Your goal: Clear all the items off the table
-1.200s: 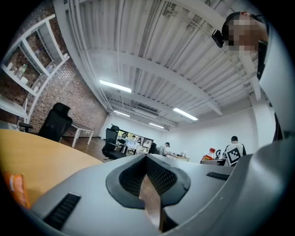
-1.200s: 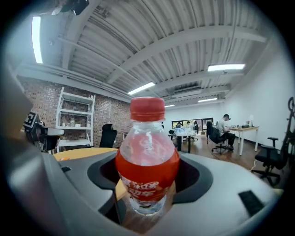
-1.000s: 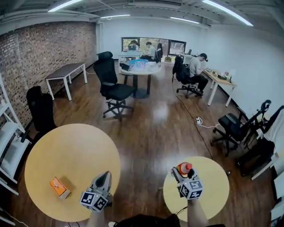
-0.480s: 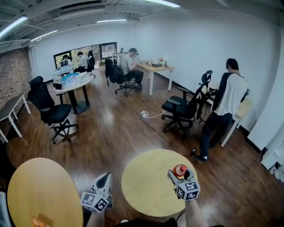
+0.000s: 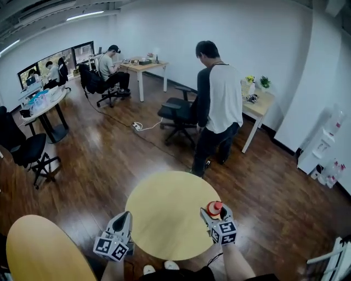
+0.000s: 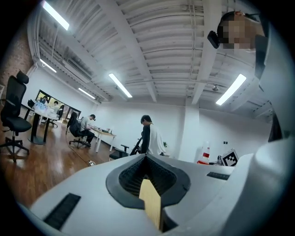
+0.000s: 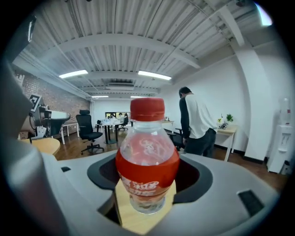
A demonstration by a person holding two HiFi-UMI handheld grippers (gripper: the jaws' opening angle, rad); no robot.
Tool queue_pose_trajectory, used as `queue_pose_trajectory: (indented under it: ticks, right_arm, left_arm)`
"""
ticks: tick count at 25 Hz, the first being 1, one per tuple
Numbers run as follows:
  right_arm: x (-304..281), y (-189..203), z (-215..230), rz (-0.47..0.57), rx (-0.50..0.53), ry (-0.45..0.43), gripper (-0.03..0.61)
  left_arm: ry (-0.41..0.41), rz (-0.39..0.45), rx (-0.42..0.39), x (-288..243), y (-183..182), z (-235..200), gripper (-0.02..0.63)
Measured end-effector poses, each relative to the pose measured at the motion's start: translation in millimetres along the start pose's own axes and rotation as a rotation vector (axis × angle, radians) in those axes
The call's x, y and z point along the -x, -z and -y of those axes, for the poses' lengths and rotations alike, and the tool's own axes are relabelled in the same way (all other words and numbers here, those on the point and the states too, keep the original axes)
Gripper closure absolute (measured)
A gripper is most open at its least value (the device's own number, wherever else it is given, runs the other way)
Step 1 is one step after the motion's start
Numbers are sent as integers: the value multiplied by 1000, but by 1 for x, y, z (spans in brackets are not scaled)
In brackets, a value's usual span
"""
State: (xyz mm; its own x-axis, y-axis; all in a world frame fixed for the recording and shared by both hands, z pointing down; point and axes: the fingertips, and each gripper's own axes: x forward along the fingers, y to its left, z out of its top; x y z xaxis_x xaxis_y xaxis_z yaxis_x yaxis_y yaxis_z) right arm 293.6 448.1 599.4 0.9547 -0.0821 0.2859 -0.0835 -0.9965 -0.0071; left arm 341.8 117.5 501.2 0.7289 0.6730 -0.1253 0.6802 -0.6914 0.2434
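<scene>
One bottle (image 7: 147,156), red-capped, upright, clamped in your right tongs (image 5: 215,213) over the round bench (image 5: 164,211). Left tongs (image 5: 123,220) closed, empty. Step, probably: carry-off. Next: find level footing, then loosen.

An open-plan office: light-topped desks (image 5: 143,66) line the white walls, and a seated person (image 5: 112,67) works at one. Black swivel office chairs (image 5: 27,149) stand on the dark wood-plank floor (image 5: 109,159). Long strip lights (image 5: 86,15) run overhead, above a round pale wooden table (image 5: 164,214).
</scene>
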Motion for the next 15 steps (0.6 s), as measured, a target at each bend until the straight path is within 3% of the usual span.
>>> queue_pose_trajectory:
  ticks: [4,15]
  right_arm:
    - [-4,34,-5,-63,34,33,261]
    - [-27,75,17,-81,-59,134,255]
  left_arm:
    - [19,-66,12,-1,15,-1,621]
    - [5,-190,61,-9,44,-13,621]
